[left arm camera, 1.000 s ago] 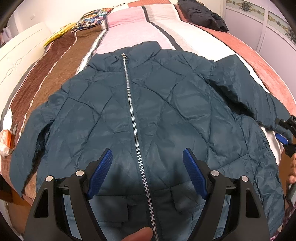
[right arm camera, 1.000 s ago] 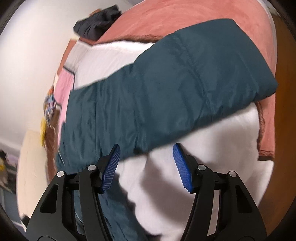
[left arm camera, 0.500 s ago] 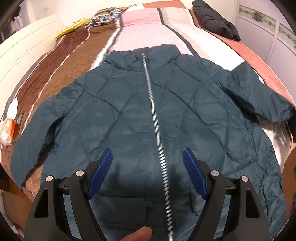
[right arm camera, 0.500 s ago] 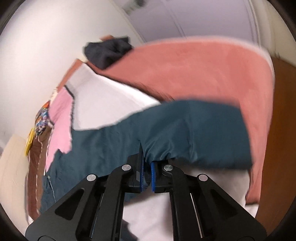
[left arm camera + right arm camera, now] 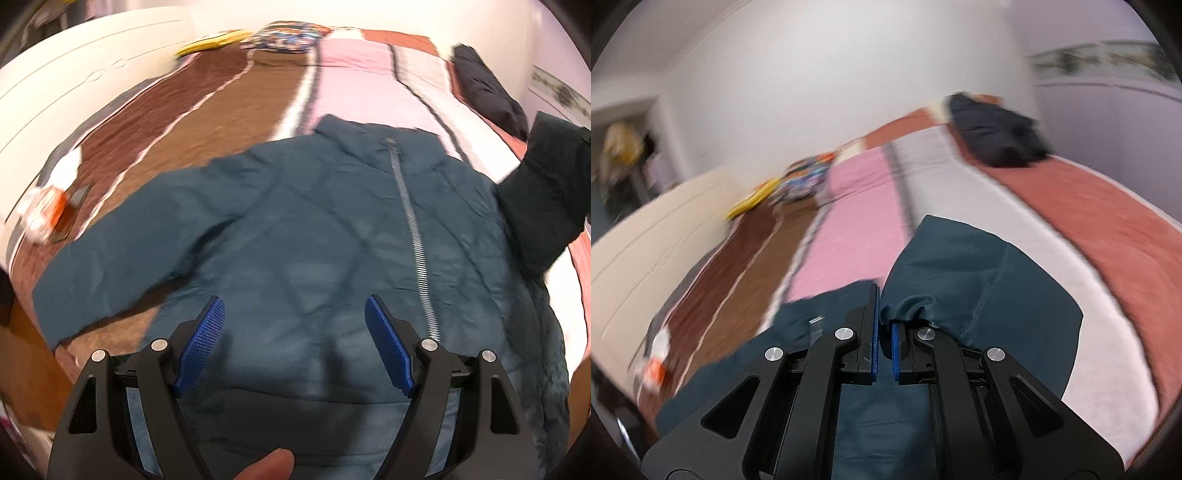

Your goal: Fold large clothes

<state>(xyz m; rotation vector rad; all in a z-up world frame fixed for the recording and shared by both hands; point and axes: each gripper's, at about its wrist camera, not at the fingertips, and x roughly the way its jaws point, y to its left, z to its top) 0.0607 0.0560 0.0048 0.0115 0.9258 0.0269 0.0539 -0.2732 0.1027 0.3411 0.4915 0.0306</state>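
Observation:
A dark teal quilted jacket (image 5: 303, 229) lies front up on the bed, its silver zipper (image 5: 413, 236) closed. My left gripper (image 5: 295, 332) is open and empty above the jacket's lower front, left of the zipper. My right gripper (image 5: 884, 336) is shut on the jacket's right sleeve (image 5: 979, 280) and holds it lifted off the bed. That raised sleeve also shows at the right edge of the left wrist view (image 5: 543, 192). The other sleeve (image 5: 110, 258) lies flat, stretched out to the left.
The bed has a striped brown, pink, white and rust cover (image 5: 207, 122). A folded black garment (image 5: 997, 136) lies at its far right. A patterned pillow (image 5: 284, 37) and a yellow item (image 5: 214, 42) sit at the head. An orange-and-white packet (image 5: 44, 214) lies at the left edge.
My right gripper, shut on the right sleeve, has lifted it off the bed and swung toward the jacket body. My left gripper has shifted left over the hem, staying open.

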